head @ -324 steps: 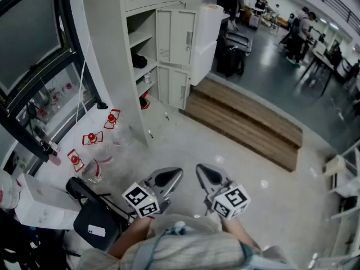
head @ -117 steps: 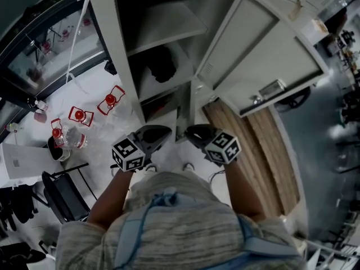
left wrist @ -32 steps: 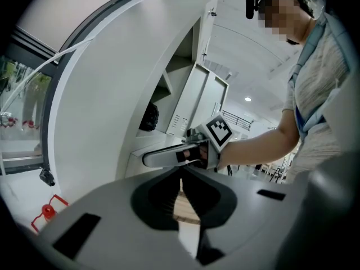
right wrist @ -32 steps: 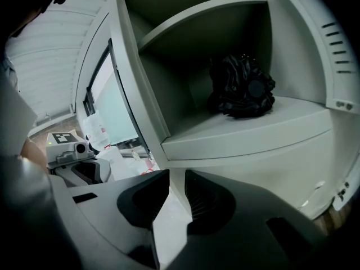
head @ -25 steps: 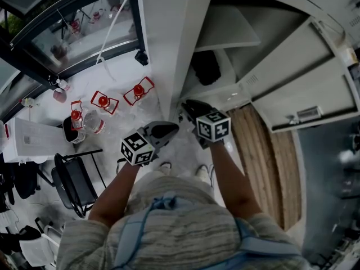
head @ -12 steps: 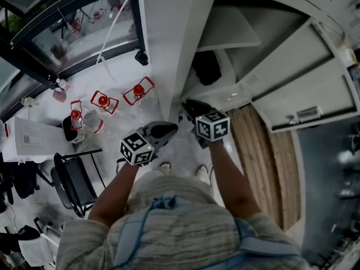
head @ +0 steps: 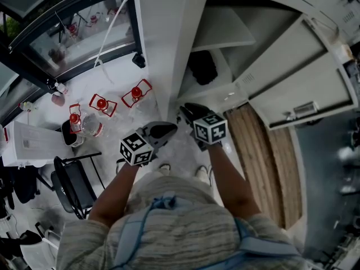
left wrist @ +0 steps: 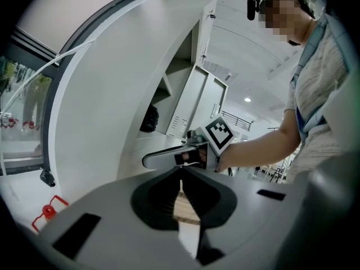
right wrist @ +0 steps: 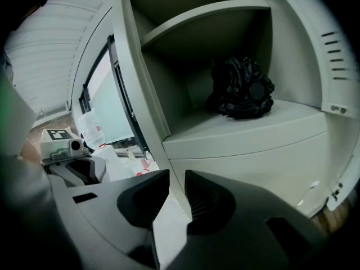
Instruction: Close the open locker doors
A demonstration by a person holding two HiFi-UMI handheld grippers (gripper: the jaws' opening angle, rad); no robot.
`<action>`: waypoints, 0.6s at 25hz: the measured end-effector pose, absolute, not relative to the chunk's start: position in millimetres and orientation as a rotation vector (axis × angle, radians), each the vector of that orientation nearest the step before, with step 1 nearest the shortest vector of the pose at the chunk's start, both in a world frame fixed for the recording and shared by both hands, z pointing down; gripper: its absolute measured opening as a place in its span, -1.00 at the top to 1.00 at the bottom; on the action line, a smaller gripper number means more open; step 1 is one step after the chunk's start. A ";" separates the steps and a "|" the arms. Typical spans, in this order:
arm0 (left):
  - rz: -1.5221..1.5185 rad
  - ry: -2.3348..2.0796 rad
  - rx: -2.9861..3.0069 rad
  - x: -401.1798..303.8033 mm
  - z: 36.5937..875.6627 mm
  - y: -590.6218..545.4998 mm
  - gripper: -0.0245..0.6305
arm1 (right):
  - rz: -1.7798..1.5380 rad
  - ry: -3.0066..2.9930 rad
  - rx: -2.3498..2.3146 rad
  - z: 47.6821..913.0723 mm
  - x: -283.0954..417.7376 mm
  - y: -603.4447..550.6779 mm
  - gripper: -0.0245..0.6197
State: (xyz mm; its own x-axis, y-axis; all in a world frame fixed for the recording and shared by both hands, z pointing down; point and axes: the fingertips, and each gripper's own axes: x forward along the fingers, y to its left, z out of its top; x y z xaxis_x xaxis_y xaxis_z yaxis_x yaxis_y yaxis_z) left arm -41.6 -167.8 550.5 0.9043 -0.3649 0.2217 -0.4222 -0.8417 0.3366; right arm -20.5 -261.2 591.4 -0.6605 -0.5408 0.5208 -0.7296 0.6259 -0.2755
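While the person stands close up to the locker (head: 164, 44), the pale speckled floor (head: 181, 151) runs out underfoot to a wooden step (head: 264, 151) on the right. On the left, a dark-framed window (head: 73, 35) lines the wall. Below it some red-topped items (head: 135, 93) sit on the floor, near a black chair (head: 76, 179).

The open locker doors (head: 281, 61) are swung out to the right over the step. One of them carries a latch plate (head: 305, 109). Inside the open compartment a black bag (right wrist: 242, 89) slumps on the shelf (right wrist: 247, 131), under a second shelf (right wrist: 208, 18).

The right gripper (right wrist: 171, 181) is up at the locker's front edge, just below the bag's shelf. Its jaws stand a narrow slot apart with nothing clamped between them. The left gripper (left wrist: 181, 173) hangs back beside it, over the floor. Its jaws are closed tip to tip and it holds nothing.
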 end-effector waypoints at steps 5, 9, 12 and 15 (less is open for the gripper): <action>0.198 -0.585 2.688 -38.4 548.1 -169.4 0.92 | 0.593 -2.485 0.991 581.5 -19.8 -249.3 0.67; 0.187 -0.579 2.703 -34.4 541.1 -169.3 0.92 | 0.518 -2.518 0.971 564.6 -19.9 -236.3 0.67; 0.178 -0.568 2.721 -29.0 534.3 -167.2 0.92 | 0.488 -2.547 0.982 550.7 -13.1 -225.2 0.67; 0.159 -0.555 2.736 -20.8 524.2 -166.5 0.92 | 0.482 -2.585 1.013 533.6 -0.9 -215.8 0.67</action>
State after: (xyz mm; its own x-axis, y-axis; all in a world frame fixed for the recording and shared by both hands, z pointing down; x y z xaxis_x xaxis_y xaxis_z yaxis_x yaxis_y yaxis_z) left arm -20.8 -166.5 524.2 0.9173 -0.3575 0.1752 -0.3961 -0.8646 0.3091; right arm -0.9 -215.8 533.6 -0.6963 -0.5880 0.4116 -0.6968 0.6913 -0.1911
